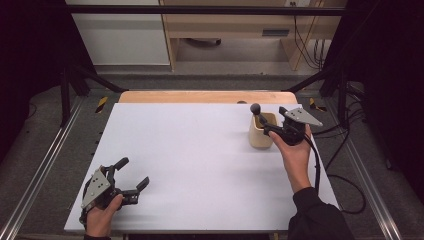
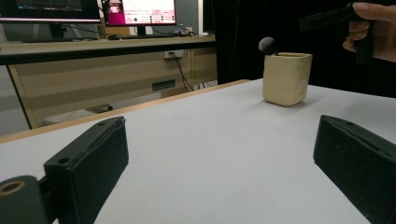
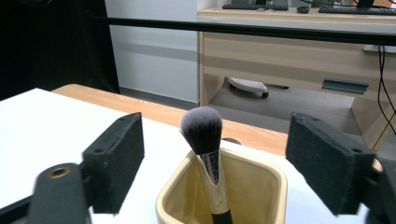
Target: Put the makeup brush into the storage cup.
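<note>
A cream square cup [image 1: 261, 133] stands at the right back of the white table [image 1: 200, 165]. A makeup brush [image 1: 257, 113] stands in it, dark bristle head up. In the right gripper view the brush [image 3: 205, 144] rises from the cup [image 3: 261, 186] between the two jaws. My right gripper [image 1: 272, 125] is open, just right of and above the cup, holding nothing. My left gripper [image 1: 134, 174] rests open near the front left corner, with bare table between its jaws. From the left gripper view the cup [image 2: 286, 78] and brush head [image 2: 267, 45] stand far off.
A wooden strip [image 1: 205, 96] runs along the table's far edge. Beyond it are a wooden desk [image 2: 102, 70] with monitors [image 2: 139, 11] and cables. Black frame bars flank the table. Cables trail off the right side.
</note>
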Demonstrator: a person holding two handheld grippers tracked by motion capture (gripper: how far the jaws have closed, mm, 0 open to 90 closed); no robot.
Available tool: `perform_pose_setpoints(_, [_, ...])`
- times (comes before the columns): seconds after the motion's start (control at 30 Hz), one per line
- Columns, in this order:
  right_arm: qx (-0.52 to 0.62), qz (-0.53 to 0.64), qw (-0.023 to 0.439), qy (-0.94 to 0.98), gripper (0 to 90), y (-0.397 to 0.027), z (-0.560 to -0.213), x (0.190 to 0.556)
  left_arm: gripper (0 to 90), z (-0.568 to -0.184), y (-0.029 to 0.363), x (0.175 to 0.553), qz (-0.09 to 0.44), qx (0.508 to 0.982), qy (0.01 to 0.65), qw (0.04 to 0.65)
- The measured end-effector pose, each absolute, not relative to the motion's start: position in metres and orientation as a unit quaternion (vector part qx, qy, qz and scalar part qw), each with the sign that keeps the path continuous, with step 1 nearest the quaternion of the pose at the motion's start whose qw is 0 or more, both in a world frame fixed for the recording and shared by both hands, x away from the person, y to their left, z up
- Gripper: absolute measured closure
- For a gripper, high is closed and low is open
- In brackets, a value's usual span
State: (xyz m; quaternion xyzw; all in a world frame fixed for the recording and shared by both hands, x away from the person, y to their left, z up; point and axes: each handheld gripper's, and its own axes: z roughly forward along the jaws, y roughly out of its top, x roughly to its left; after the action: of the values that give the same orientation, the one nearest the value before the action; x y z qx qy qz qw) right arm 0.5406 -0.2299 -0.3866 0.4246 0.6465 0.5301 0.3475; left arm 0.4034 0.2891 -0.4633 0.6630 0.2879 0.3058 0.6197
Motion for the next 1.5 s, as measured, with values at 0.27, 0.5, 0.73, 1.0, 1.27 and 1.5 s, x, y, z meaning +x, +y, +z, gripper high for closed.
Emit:
perform_pose_setpoints(0.27, [0.421,0.524,0.347,0.654,9.0,-0.224,-0.386,0.539,3.0,-0.463,0.290,0.403,0.307,0.663,0.288,0.619])
perform_pose_setpoints(0.5, [0.407,0.526,0.350,0.660,5.9,-0.220,-0.383,0.534,2.9,-0.463,0.289,0.403,0.306,0.664,0.287,0.619])
perform_pose_setpoints(0.73, [0.394,0.519,0.359,0.669,5.4,-0.217,-0.381,0.531,3.0,-0.463,0.289,0.403,0.306,0.665,0.287,0.618])
perform_pose_setpoints(1.0, [0.389,0.516,0.358,0.674,5.1,-0.214,-0.380,0.525,3.1,-0.463,0.290,0.403,0.307,0.664,0.288,0.618])
perform_pose_setpoints(1.27, [0.381,0.519,0.352,0.679,4.7,-0.212,-0.377,0.517,3.1,-0.463,0.290,0.402,0.307,0.665,0.287,0.618])
perform_pose_setpoints(1.5, [0.373,0.522,0.346,0.685,4.3,-0.210,-0.375,0.512,3.1,-0.463,0.290,0.402,0.308,0.664,0.287,0.618])
